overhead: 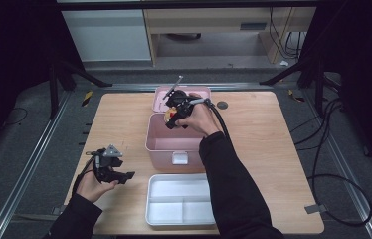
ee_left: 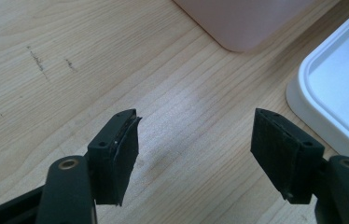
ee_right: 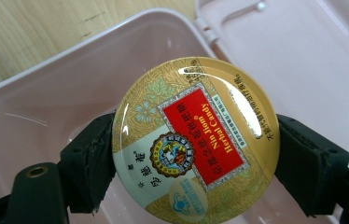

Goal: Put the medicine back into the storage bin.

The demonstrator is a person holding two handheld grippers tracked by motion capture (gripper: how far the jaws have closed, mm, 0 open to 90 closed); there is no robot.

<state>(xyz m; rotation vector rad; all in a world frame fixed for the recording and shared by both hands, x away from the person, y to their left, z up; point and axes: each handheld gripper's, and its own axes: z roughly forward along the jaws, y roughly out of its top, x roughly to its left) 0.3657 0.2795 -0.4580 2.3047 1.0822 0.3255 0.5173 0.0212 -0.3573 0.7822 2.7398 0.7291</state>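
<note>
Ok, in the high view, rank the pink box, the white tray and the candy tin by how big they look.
1. White tray, though it lies nearer the camera, so its lead is unsure.
2. Pink box, close behind.
3. Candy tin, smallest by far.

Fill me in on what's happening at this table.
A person works two handheld grippers. The right gripper is shut on a round gold candy tin with a red label, holding it over the open pink plastic box. The left gripper rests open above the wooden table, beside a white divided tray.
</note>
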